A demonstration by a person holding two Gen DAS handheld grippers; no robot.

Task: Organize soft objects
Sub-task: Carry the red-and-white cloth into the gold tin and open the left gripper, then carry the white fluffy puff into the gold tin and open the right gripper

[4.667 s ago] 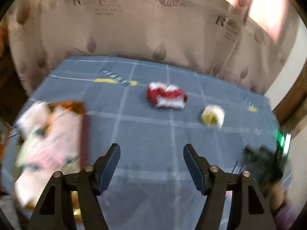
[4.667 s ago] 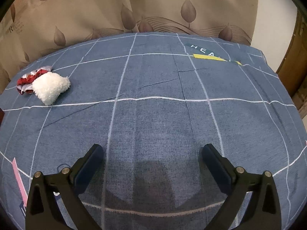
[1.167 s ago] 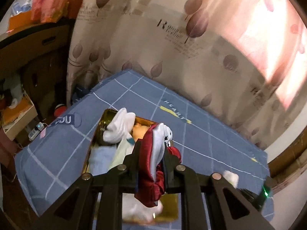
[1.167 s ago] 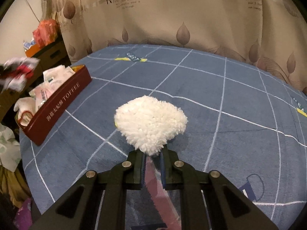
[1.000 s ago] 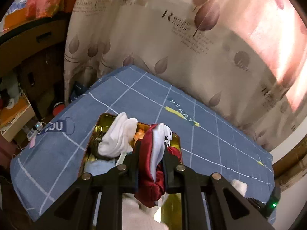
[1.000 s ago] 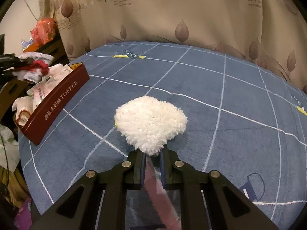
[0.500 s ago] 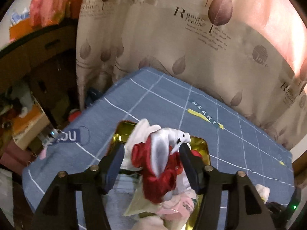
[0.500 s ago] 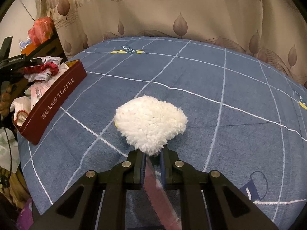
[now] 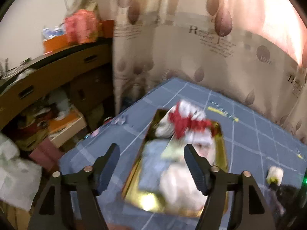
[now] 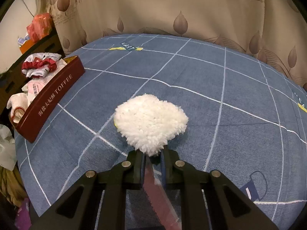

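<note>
A dark red tin box (image 10: 51, 97) with a gold inside (image 9: 151, 201) stands on the blue checked cloth (image 10: 211, 80), full of soft items. A red and white cloth piece (image 9: 184, 120) lies on top at its far end, also seen as the red and white cloth piece (image 10: 39, 64) in the right wrist view. My left gripper (image 9: 151, 159) hangs above the box, its jaws opening, nothing between them. My right gripper (image 10: 151, 160) is shut on the near edge of a fluffy white pad (image 10: 150, 122) resting on the cloth.
A wooden cabinet (image 9: 57, 71) with an orange box and a red bag on top stands left of the bed. Open cartons (image 9: 65, 122) and white bags (image 9: 15, 176) crowd the floor there. A leaf-print curtain (image 10: 172, 9) hangs behind.
My left gripper went from shut on the red and white cloth piece to wide open, and the piece now lies on the box's contents. The left view swung leftwards. The right gripper stayed put.
</note>
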